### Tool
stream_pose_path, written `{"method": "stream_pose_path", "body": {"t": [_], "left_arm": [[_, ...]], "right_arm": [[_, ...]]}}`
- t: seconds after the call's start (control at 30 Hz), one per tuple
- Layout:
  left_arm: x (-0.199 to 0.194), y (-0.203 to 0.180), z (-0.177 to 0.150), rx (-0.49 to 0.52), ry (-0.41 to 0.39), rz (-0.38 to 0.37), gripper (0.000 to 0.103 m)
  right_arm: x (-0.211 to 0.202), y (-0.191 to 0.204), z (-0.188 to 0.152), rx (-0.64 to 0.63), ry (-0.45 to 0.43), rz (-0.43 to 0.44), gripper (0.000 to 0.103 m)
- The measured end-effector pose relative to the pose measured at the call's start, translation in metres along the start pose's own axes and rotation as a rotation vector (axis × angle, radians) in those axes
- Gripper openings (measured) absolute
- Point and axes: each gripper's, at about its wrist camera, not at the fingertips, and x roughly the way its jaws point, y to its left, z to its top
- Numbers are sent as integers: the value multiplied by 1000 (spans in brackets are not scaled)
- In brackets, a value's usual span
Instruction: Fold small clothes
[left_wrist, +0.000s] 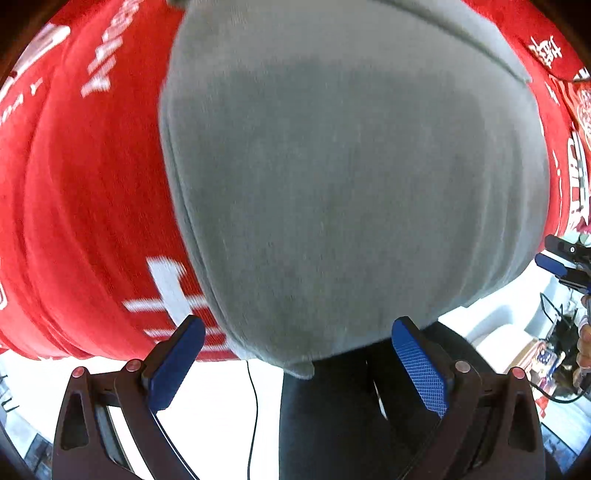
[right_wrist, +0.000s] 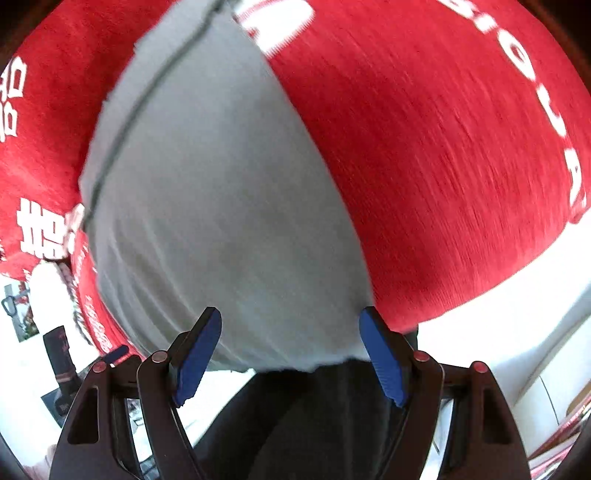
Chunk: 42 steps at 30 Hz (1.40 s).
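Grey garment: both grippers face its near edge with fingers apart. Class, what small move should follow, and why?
Probably ease both grippers forward and close them on the near hem. The left gripper and right gripper are both open, their blue pads either side of the grey garment without pinching it. It lies flat on the red cloth, so a fold needs a grip first.

Grey garment (left_wrist: 332, 192) flat on red cloth (left_wrist: 92, 184)

grey garment (left_wrist: 347, 192) ahead, red cloth (left_wrist: 92, 206) alongside
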Motion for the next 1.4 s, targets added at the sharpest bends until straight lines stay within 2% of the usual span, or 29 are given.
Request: {"method": "stream_pose_path", "body": {"t": [0.17, 0.23, 0.4, 0.5, 0.6, 0.83, 0.87, 0.93, 0.97, 1.0, 1.03, 1.07, 1.1, 1.2, 1.3, 1.4], "left_arm": [[16, -15, -21, 1, 34, -80, 102], [22, -13, -28, -14, 30, -85, 102], [33, -1, -37, -56, 38, -106, 102], [38, 5, -47, -54, 35, -94, 102], [38, -16, -33, -54, 32, -81, 102], [45, -34, -33, -63, 37, -91, 101], [46, -38, -32, -65, 36, -88, 99], [49, -44, -33, -80, 38, -49, 81], [50, -44, -32, -89, 39, -36, 77], [50, -41, -33, -103, 41, -30, 63], [50, -39, -34, -113, 46, -34, 42], [51, -34, -37, -126, 60, -49, 29], [52, -30, -39, -141, 72, -97, 9], [40, -32, -44, -129, 55, -160, 9], [3, -40, -45, -85, 4, -262, 9], [-39, -44, -33, -45, -76, -314, 9]], "right_arm": [[25, -14, -15, -50, 53, -51, 80], [35, -19, -18, -78, 69, -82, 80], [57, -26, -20, -127, 109, -65, 80], [64, -27, -19, -150, 138, -51, 80], [65, -29, -17, -174, 150, -49, 80], [68, -16, -13, -215, 176, -27, 80], [69, -15, -14, -219, 180, -22, 80], [69, -13, -14, -226, 182, -5, 79], [69, -12, -15, -224, 178, 0, 68], [67, -12, -15, -212, 174, 3, 60], [67, -15, -14, -202, 175, 2, 32], [66, -18, -14, -183, 181, 24, 17], [63, -20, -14, -159, 184, 52, 16], [50, -16, -16, -181, 184, 96, 15], [24, -2, -14, -203, 183, 210, 15], [-12, 18, -2, -215, 125, 332, 15]]}}
